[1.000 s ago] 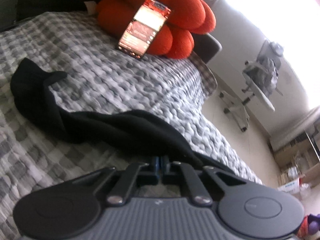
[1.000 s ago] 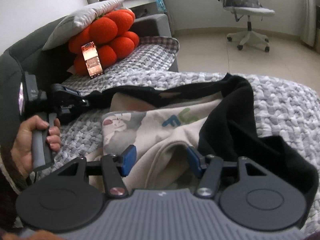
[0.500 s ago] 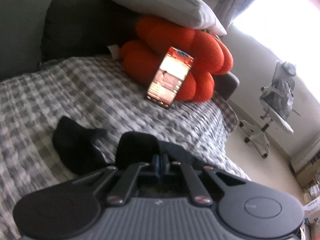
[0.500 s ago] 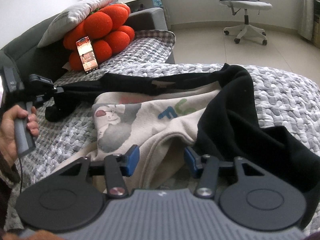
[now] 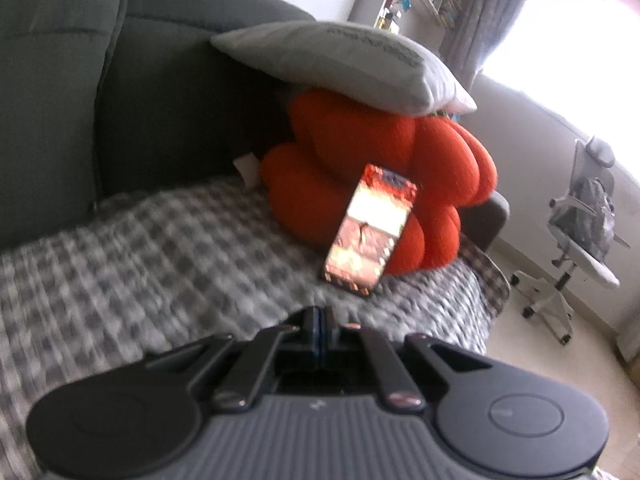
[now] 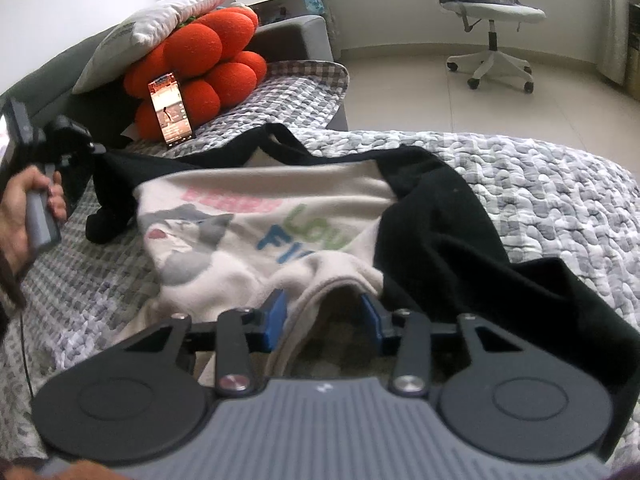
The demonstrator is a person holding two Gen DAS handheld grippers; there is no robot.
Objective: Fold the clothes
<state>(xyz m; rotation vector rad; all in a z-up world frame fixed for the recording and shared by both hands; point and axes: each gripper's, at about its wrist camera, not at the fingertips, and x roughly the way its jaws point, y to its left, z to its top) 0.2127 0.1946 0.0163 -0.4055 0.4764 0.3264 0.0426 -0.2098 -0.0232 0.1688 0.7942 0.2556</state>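
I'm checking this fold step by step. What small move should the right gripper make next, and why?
Probably finish closing on the cream hem. The right gripper has jaws closing around a raised fold of the sweatshirt but not yet pinching it, while the left gripper is shut on the black sleeve, lifted off the blanket.

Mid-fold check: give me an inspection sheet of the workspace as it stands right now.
Surface: grey checked knit blanket covering the sofa.
Job's things: cream and black printed sweatshirt spread out; its black sleeve is lifted off the blanket toward the left gripper.
Clutter: lit phone leaning on the orange knot cushion; grey pillow on top.
Grippers: left gripper shut, apparently pinching the sleeve; right gripper closing, cream hem between its pads, not yet pressed.
Cables: thin dark cord hanging below the left hand.
Surroundings: office chair, shelves, tiled floor.
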